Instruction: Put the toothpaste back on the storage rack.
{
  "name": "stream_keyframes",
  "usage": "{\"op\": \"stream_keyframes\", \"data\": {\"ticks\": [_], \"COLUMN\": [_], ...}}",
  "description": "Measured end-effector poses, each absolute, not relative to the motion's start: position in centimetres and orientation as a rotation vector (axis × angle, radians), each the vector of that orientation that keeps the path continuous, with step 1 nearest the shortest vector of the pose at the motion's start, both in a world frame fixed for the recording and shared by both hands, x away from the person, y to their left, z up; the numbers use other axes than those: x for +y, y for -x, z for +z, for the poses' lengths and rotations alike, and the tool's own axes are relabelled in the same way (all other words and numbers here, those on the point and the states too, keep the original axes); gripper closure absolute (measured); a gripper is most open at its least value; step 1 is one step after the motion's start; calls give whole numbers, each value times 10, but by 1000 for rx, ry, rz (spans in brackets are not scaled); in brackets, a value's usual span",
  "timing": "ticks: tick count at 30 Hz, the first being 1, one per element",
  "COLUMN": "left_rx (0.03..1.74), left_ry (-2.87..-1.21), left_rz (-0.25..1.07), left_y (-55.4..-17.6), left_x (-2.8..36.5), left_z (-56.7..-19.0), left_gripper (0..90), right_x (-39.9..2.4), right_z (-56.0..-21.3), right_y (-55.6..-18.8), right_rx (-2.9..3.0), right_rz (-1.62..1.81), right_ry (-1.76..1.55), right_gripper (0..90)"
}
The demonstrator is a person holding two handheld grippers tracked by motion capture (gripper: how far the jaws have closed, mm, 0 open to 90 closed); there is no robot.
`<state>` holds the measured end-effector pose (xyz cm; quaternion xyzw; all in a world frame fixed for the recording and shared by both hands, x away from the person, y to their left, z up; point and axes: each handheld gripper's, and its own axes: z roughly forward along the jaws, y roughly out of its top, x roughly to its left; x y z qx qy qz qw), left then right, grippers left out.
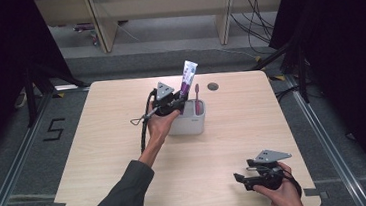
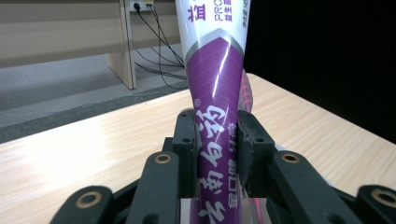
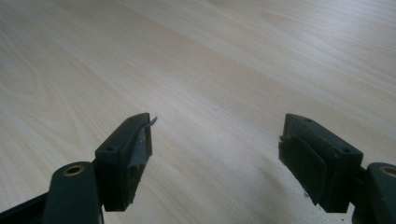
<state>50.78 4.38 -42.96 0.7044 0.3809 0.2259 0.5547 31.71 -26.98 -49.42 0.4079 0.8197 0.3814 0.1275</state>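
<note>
Your left gripper point(image 1: 180, 104) is clamped on the purple-and-white toothpaste tube point(image 1: 187, 80), its two black pads pressing the tube's lower purple part from either side; in the left gripper view the tube point(image 2: 215, 116) rises between the jaws and leans slightly toward one o'clock, with white characters running down its front; in the high view the tube stands near upright with its flat white end at the top and its lower end over the left part of the white holder point(image 1: 189, 124), which sits a little toward twelve o'clock from the centre of the wooden table point(image 1: 105, 155); whether the tube's base touches the holder's floor cannot be told; a pink toothbrush point(image 1: 197, 100) stands upright in the holder just at three o'clock of the tube, and a sliver of it shows behind the tube in the left gripper view point(image 2: 246, 95); your right gripper point(image 1: 242, 177) rests low near the table's edge at about five o'clock, well apart from the holder; its jaws stand wide apart with only bare wood grain between them, and the right gripper view shows its pads point(image 3: 140, 148) gripping nothing.
</note>
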Motion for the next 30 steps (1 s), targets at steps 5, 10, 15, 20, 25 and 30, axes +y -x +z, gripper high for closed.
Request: {"op": "stream_keyframes", "data": {"ticks": [5,10,15,20,25,30], "left_rx": [908,920,922,910,900,899], "left_ry": [-1686,-1712,-1734,-1756,-1798,-1818], "left_rz": [539,550,562,566,563,575], "left_y": [-508,-506,-505,-503,-501,-498], "left_x": [43,45,46,45,44,44], "left_z": [-436,-441,-440,-439,-441,-446], "left_gripper": [713,710,706,689,690,680], "right_x": [-270,-270,-270,-270,-271,-269], "right_z": [-494,-495,-494,-494,-495,-495], "right_y": [-317,-317,-317,-317,-317,-316], "right_rx": [2385,2388,2386,2385,2384,2385], "right_rz": [1109,1111,1108,1107,1105,1113], "right_ry": [-1187,-1184,-1186,-1186,-1185,-1218], "right_gripper": [261,261,261,261,261,261]}}
